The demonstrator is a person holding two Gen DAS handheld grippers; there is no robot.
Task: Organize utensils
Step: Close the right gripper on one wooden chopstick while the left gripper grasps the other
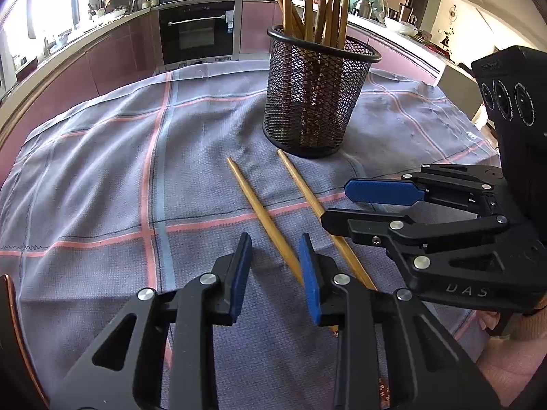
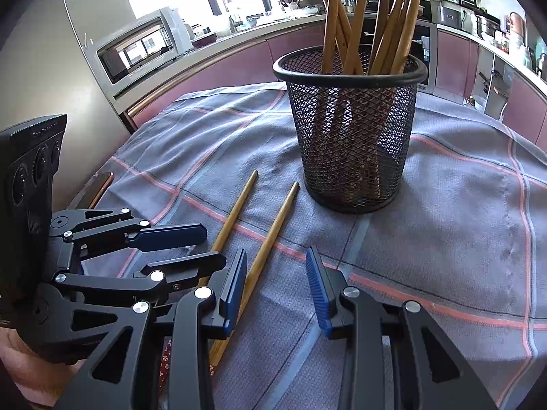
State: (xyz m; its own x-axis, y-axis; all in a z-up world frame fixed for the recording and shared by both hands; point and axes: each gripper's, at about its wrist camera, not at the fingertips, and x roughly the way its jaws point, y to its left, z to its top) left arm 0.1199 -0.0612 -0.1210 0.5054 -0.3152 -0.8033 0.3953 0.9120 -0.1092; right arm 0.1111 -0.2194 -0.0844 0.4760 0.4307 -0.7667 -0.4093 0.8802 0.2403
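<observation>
Two loose wooden chopsticks lie side by side on a grey-blue checked cloth [image 1: 102,177], in front of a black mesh holder [image 1: 314,102] [image 2: 355,136] that stands upright with several chopsticks in it. My left gripper [image 1: 275,273] [image 2: 213,244] is open. The left chopstick [image 1: 259,212] [image 2: 236,212] runs between its pads, close to the right pad, and no pad presses on it. My right gripper [image 2: 277,283] [image 1: 336,203] is also open. The right chopstick [image 2: 273,235] [image 1: 304,191] passes between its pads beside the left one. The near ends of both chopsticks are hidden under the fingers.
The two grippers sit close together, almost touching. A dark flat object with a copper edge [image 2: 101,186] lies at the cloth's left border. Pink kitchen cabinets, an oven [image 1: 198,30] and a microwave [image 2: 136,51] stand beyond the table. A hand [image 1: 506,358] holds the right gripper.
</observation>
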